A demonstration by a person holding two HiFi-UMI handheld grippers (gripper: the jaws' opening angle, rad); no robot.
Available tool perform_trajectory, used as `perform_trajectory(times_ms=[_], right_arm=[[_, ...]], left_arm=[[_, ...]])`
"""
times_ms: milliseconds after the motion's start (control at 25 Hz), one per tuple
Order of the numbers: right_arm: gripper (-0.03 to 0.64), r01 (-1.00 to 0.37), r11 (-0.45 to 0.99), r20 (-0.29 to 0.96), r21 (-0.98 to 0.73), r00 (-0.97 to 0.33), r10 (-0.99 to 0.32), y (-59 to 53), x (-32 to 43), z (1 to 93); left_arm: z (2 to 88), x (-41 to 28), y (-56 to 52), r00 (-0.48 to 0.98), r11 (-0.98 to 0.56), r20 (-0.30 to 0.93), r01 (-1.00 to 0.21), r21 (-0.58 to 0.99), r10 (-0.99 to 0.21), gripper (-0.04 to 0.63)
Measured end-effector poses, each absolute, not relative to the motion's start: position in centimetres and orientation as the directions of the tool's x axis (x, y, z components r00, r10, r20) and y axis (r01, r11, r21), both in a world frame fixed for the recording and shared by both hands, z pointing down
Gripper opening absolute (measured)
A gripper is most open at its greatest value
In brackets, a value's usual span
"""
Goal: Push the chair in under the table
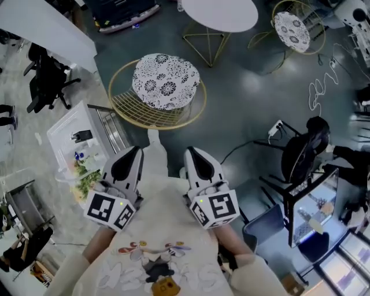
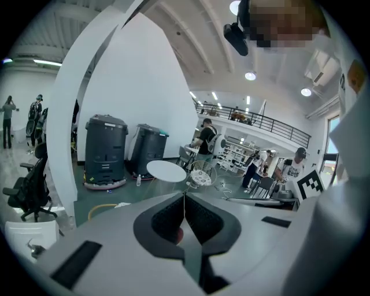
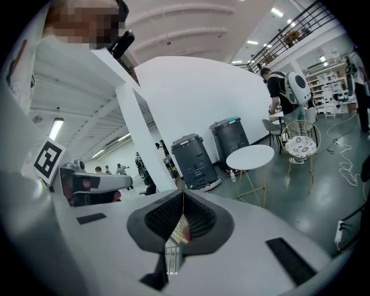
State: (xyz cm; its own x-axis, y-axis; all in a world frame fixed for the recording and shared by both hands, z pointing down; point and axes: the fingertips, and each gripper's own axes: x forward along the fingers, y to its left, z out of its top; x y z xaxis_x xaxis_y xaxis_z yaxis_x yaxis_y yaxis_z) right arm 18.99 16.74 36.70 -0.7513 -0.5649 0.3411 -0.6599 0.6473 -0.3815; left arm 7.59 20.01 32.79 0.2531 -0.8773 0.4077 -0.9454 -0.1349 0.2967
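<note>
In the head view a gold wire chair (image 1: 165,81) with a black-and-white patterned cushion stands on the dark floor just ahead of me. It is apart from the round white table (image 1: 219,13) beyond it. My left gripper (image 1: 136,151) and right gripper (image 1: 191,152) are side by side close to my body, short of the chair and touching nothing. Both have their jaws shut and empty. The left gripper view shows the table (image 2: 166,170) far off over the closed left gripper (image 2: 184,196). From the right gripper (image 3: 182,193) the table (image 3: 250,157) is also seen.
A second gold chair (image 1: 292,26) stands right of the table, also visible in the right gripper view (image 3: 299,144). A white cable (image 1: 321,87) lies on the floor. A black office chair (image 1: 303,151) and a desk are at the right, a clear box (image 1: 72,141) at the left. Dark bins (image 2: 107,150) and people stand far off.
</note>
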Motion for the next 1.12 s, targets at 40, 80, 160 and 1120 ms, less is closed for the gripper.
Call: perform_trajectory(times_ms=[40, 80, 160, 1120], right_arm=[[0.006, -0.663, 0.646, 0.349, -0.379, -0.749, -0.564, 15.7, 17.4, 36.7], [0.006, -0.669, 0.641, 0.356, -0.376, -0.743, -0.566, 14.8, 15.9, 36.6], [0.006, -0.681, 0.624, 0.366, -0.383, -0.732, -0.574, 13.3, 13.3, 36.4], [0.087, -0.679, -0.118, 0.662, -0.724, -0.637, -0.395, 8.1, 9.1, 51.3]], left_arm=[[32.7, 5.8, 19.2, 0.257, -0.137, 0.408, -0.943, 0.302, -0.876, 0.014], [32.6, 4.1, 18.5, 0.261, -0.137, 0.409, -0.942, 0.307, -0.875, 0.012], [32.7, 0.9, 17.2, 0.265, -0.135, 0.414, -0.939, 0.317, -0.871, 0.012], [48.4, -8.3, 12.0, 0.257, 0.248, 0.689, -0.802, 0.543, -0.678, 0.018]])
